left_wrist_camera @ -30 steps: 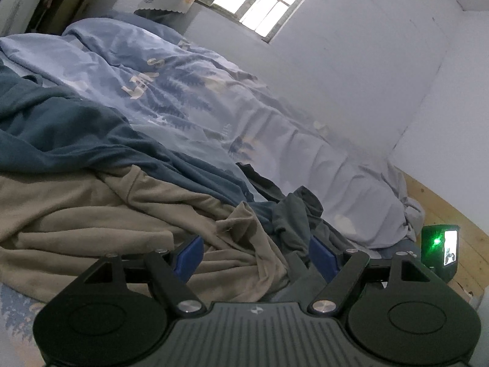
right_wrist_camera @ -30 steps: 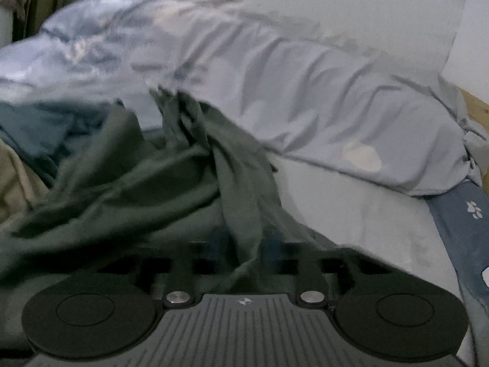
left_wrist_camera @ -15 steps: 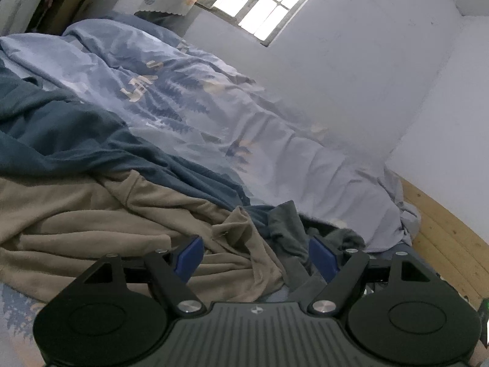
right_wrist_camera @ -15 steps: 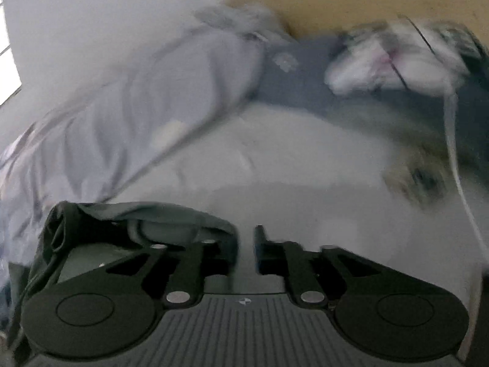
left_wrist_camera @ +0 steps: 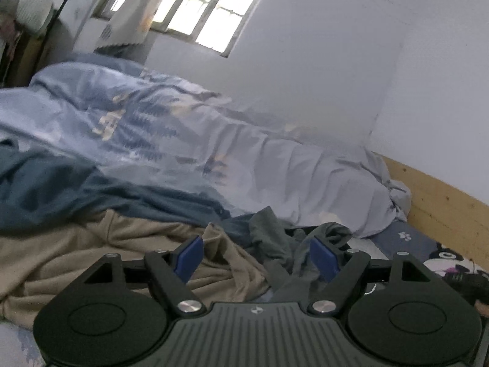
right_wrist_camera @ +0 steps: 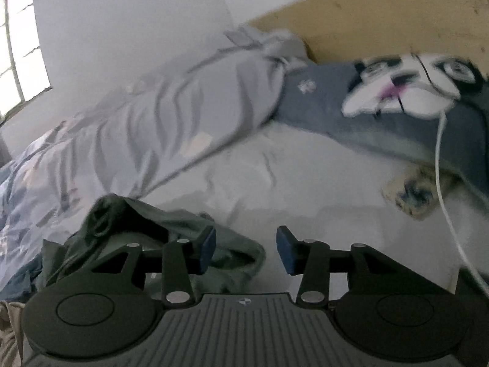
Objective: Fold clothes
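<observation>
A crumpled dark grey-green garment (left_wrist_camera: 275, 241) lies on the bed beside a tan garment (left_wrist_camera: 91, 244) and a teal one (left_wrist_camera: 61, 189). My left gripper (left_wrist_camera: 256, 258) is open above the place where the tan and grey-green cloth meet, with nothing pinched between its blue pads. In the right wrist view the same grey-green garment (right_wrist_camera: 131, 223) lies bunched at the lower left, and its edge reaches under the left finger. My right gripper (right_wrist_camera: 246, 250) is open, and only pale sheet shows in the gap.
A light blue patterned duvet (left_wrist_camera: 183, 134) is heaped along the wall. A wooden bed board (right_wrist_camera: 382, 15) runs behind a dark blanket with a cartoon dog print (right_wrist_camera: 397, 91). A white cable (right_wrist_camera: 440, 165) trails over the pale sheet (right_wrist_camera: 305, 189). A window (left_wrist_camera: 198, 9) is at the back.
My right gripper was shut on the grey-green garment a second ago; it swung right towards the bed board, opened and let the cloth drop. The left gripper tilted up slightly and stayed open.
</observation>
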Demonstrator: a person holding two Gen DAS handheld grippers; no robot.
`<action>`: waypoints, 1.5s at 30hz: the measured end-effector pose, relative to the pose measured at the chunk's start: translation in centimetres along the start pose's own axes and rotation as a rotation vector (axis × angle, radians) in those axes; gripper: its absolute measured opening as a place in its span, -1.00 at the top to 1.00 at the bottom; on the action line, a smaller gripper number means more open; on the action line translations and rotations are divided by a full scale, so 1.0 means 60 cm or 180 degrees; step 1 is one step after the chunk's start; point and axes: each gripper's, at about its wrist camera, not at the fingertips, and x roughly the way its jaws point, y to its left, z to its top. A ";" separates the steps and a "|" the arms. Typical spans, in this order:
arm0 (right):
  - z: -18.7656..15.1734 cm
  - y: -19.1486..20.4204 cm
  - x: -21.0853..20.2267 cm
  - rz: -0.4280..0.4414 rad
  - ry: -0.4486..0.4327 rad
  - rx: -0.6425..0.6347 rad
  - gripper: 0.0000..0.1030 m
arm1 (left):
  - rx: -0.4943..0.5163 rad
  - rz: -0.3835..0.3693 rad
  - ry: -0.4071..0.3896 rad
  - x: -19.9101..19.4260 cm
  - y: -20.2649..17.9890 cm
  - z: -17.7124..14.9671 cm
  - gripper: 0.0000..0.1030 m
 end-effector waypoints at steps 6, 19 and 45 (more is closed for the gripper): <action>0.022 -0.005 -0.018 0.0436 -0.0315 0.0028 -0.22 | 0.0459 -0.0062 0.0005 0.017 -0.097 0.023 -0.55; 0.048 -0.059 0.010 0.0431 -0.0456 0.0428 -0.36 | 0.1334 -0.0210 0.0176 0.170 -0.326 0.015 -0.72; 0.071 -0.156 0.034 0.0529 -0.0270 0.1268 -0.40 | 0.1807 0.0298 0.1020 0.486 -0.345 -0.077 0.56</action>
